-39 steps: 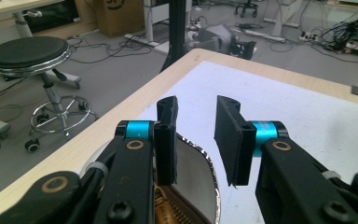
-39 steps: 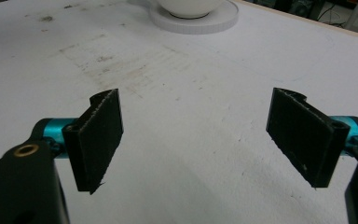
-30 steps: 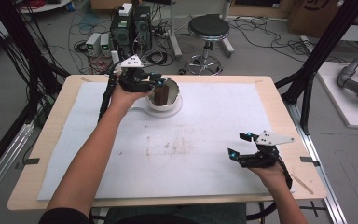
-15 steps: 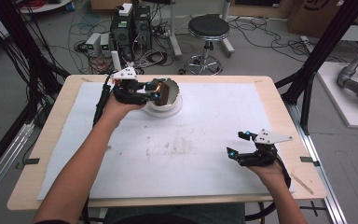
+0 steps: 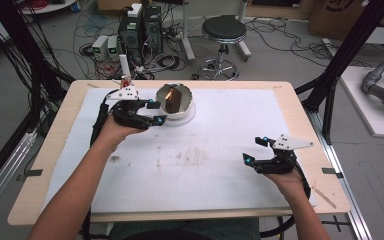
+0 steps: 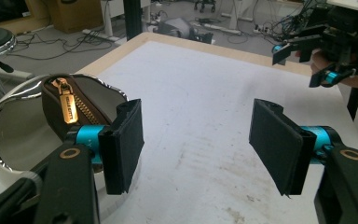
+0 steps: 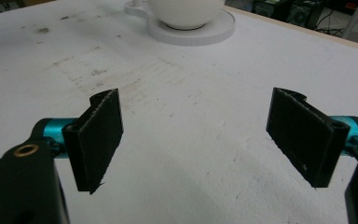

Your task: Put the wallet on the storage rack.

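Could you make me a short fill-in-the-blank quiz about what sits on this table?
1. The dark zippered pouch stands inside a white ____.
2. The bowl rests on a white ____.
3. The pouch's zipper pull is ____ in colour.
4. Between the fingers of the left gripper there is ____; they have just been opening.

Missing words: bowl; saucer; gold; nothing

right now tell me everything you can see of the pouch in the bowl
The pouch is small and dark brown, with a gold zipper and a gold pull tab bearing tiny lettering too small to read. It looks like leather or faux leather. It stands on end inside the shiny-lined white bowl, leaning against the wall, zipper end up, at the table's far left-centre. Nothing grips it: the left hand-held gripper, whose jaws have just been opening, sits beside the bowl with nothing between them.
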